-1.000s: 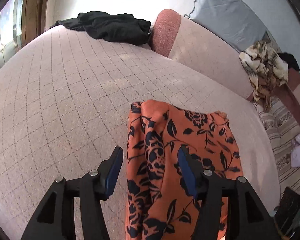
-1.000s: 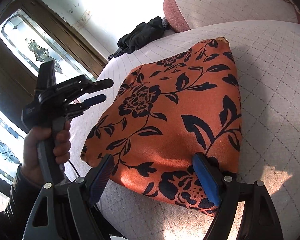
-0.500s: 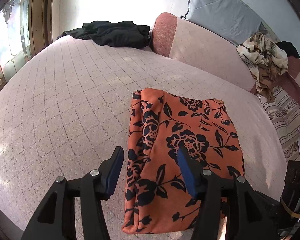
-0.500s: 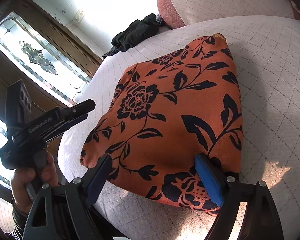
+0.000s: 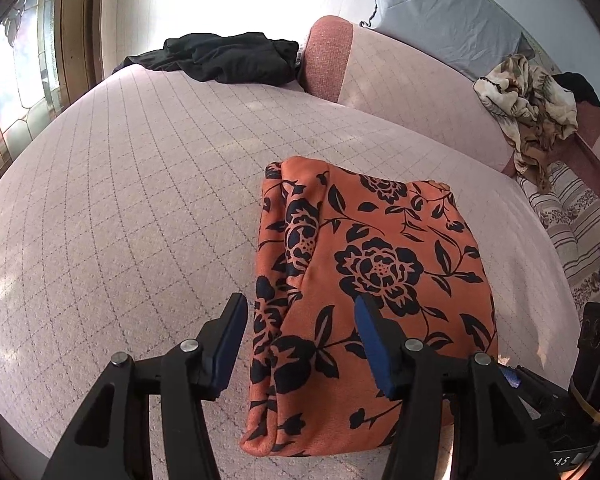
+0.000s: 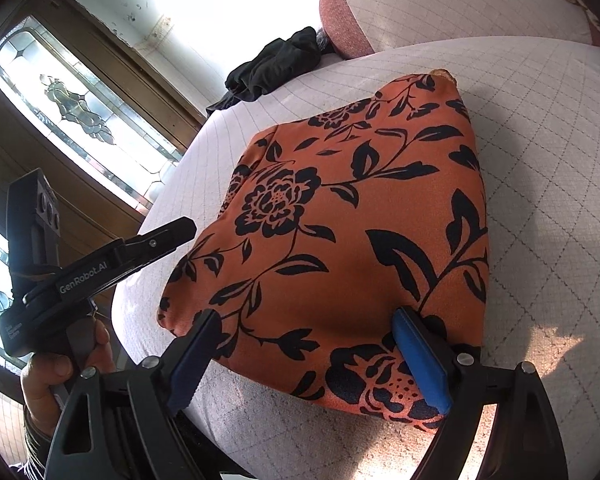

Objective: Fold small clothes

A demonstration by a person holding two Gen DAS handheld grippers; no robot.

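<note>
Lying folded into a rough rectangle on the quilted pink cushion [image 5: 140,208], the orange floral garment [image 5: 364,280] occupies the near right part of that surface, its layered fold edges stacked along its left side in the left wrist view. The left gripper [image 5: 300,320] hangs with its blue-padded fingers spread, one finger over bare cushion just left of the garment and the other over the cloth; whether either pad touches fabric cannot be told from this angle. The right gripper [image 6: 304,344] is likewise spread wide at the garment's near edge; its right pad [image 6: 420,364] appears to rest on or just above a dark flower, and the cloth beneath it is partly hidden. Nothing is pinched by either gripper. In the right wrist view the left gripper [image 6: 180,232] shows only side-on, so its gap cannot be read there, and the hand [image 6: 56,372] holding it is cut off by the frame edge. A crumpled black garment [image 5: 224,58] lies at the cushion's far end beside a reddish bolster [image 5: 328,56]. A patterned cloth [image 5: 528,96] is draped farther right, its form hard to make out. Glare washes out the wall behind.
</note>
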